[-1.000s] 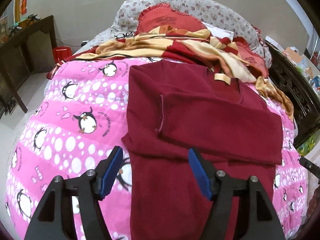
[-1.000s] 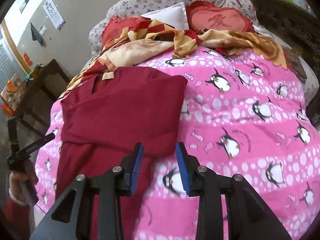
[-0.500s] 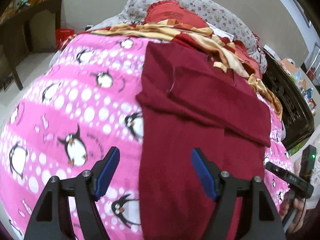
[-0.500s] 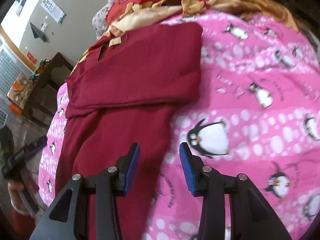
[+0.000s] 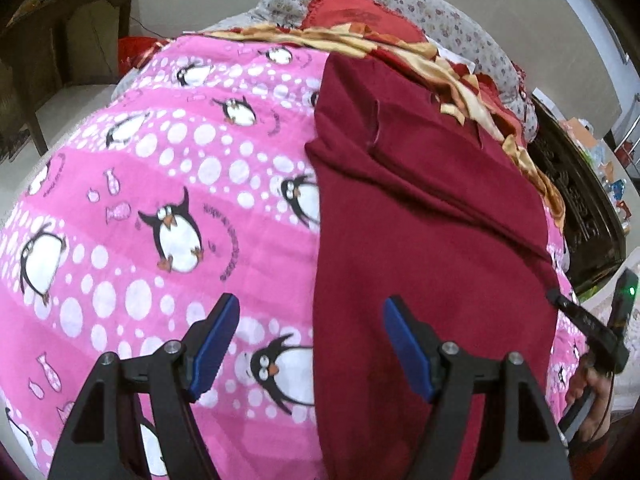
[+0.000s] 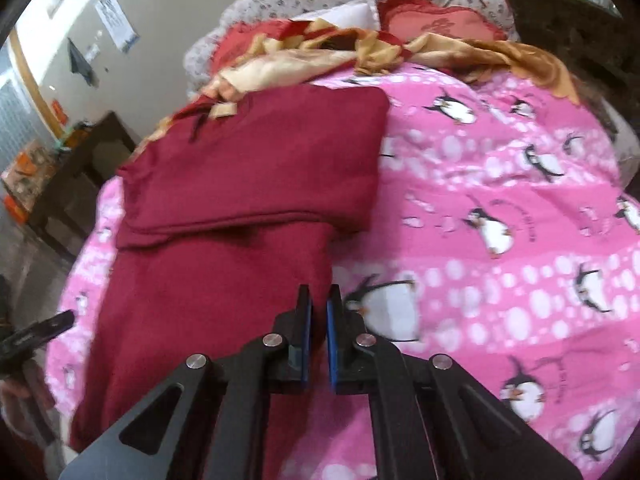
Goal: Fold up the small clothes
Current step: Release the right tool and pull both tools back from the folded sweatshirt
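- The maroon shirt (image 5: 420, 216) lies flat on the bed's pink penguin quilt (image 5: 160, 200), collar end toward the pillows (image 6: 440, 26).
- Done, by the look of it: both sleeves are folded in across the chest, forming a neat band over the upper part.
- Left: the long lower body is unfolded; it needs bringing up over the band.
- The left tool (image 5: 312, 340) is released, its jaws wide, straddling the shirt's left edge near the hem.
- The right tool (image 6: 318, 320) is nearly clenched at the right edge; blur hides whether cloth is pinched.
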The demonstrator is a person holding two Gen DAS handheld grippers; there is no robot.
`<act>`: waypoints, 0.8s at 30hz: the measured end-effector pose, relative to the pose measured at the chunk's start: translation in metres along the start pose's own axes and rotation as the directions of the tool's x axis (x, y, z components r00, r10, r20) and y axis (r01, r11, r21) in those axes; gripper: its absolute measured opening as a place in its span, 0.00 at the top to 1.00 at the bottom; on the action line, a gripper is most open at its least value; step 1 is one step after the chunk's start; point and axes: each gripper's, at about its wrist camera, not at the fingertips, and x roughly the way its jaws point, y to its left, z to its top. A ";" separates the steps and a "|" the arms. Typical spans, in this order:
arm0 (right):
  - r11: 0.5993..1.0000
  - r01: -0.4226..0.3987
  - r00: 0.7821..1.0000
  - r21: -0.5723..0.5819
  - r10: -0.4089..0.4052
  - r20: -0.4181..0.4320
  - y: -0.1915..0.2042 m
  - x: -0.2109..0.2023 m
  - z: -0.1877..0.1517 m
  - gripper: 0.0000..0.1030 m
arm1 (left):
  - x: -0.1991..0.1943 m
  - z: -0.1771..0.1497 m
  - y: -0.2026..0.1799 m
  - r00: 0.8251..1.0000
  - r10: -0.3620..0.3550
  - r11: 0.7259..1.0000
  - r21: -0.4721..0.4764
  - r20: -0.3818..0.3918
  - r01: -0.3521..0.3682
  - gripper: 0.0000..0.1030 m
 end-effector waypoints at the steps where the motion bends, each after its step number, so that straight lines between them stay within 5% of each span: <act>1: 1.000 0.004 1.000 0.008 -0.004 -0.009 -0.002 0.004 0.001 0.79 | 0.003 -0.003 0.001 1.000 -0.008 1.000 -0.004 -0.014 0.008 0.24; 4: 0.998 -0.038 0.996 0.046 0.041 -0.078 -0.002 0.015 -0.001 0.76 | 0.005 -0.008 0.006 0.998 -0.041 0.999 -0.029 -0.053 0.039 0.24; 8: 0.982 -0.162 0.979 0.095 0.172 -0.108 0.000 -0.002 -0.018 0.48 | 0.001 -0.016 0.012 0.997 -0.043 0.999 -0.033 -0.063 0.041 0.24; 12: 0.944 -0.312 0.913 0.108 0.329 -0.241 0.004 -0.010 -0.049 0.48 | 0.001 -0.030 0.013 0.992 -0.063 0.998 -0.036 -0.111 0.059 0.24; 17: 0.933 -0.353 0.870 0.068 0.354 -0.342 0.003 -0.032 -0.086 0.48 | -0.003 -0.053 0.009 0.982 -0.104 0.995 -0.025 -0.161 0.101 0.24; 24: 0.903 -0.422 0.830 0.080 0.420 -0.366 0.022 -0.026 -0.119 0.47 | -0.005 -0.067 -0.004 0.980 -0.102 0.995 0.004 -0.170 0.105 0.20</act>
